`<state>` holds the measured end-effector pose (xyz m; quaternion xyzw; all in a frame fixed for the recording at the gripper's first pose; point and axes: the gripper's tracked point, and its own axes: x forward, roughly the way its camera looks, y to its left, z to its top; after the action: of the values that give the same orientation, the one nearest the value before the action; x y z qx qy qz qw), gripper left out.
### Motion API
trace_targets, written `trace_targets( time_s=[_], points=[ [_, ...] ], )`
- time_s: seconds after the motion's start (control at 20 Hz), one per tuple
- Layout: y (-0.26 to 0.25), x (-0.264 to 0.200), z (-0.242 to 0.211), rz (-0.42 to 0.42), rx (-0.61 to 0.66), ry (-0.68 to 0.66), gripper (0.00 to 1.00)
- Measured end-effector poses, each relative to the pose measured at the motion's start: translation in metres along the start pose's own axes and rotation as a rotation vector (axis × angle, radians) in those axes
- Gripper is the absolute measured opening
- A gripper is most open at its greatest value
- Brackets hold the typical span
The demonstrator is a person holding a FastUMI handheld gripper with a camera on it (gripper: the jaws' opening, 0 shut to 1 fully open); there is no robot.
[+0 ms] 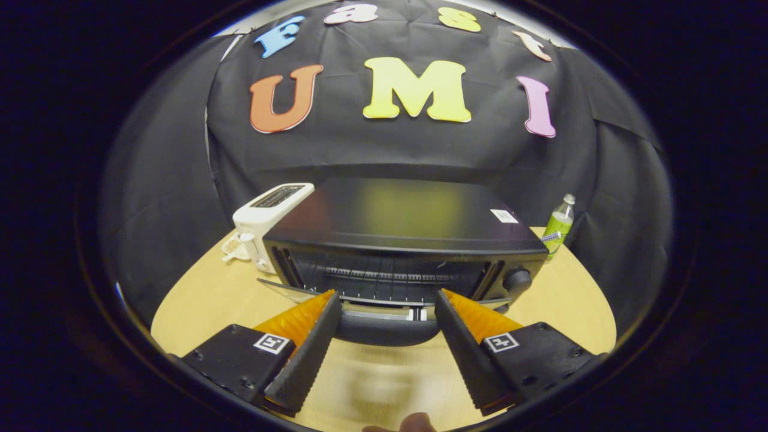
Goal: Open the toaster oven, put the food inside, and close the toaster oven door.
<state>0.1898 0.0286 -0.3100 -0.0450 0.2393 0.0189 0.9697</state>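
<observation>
Wooden table (198, 300), black-cloth booth. We list: toaster oven (408, 240) at twelve o'clock, door (384, 312) dropped open; its rigid, likely slippery handle (384, 333) suits gripping mid-bar. Gripper (387, 303) spread, empty, flanking the handle. White toaster (270, 222) at ten, bottle (559, 225) at two.

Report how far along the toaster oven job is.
Done: the toaster oven door is folded down, showing the rack inside. In hand: the gripper is open, its fingers either side of the door handle, pressing on nothing. Left: no food appears in the oven or between the fingers, so loading and closing remain.
</observation>
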Motion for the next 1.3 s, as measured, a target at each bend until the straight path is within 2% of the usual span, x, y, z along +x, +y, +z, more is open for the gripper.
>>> trace_targets(
  time_s=[0.25, 0.8, 1.05, 1.3],
  points=[
    [0.003, -0.018, -0.046, 0.007, -0.034, 0.067, 1.00],
    [0.006, -0.025, -0.097, 0.030, -0.028, 0.189, 1.00],
    [-0.001, -0.050, -0.087, 0.033, -0.025, 0.170, 1.00],
    [-0.009, -0.092, -0.058, 0.083, -0.028, 0.138, 1.00]
  ],
)
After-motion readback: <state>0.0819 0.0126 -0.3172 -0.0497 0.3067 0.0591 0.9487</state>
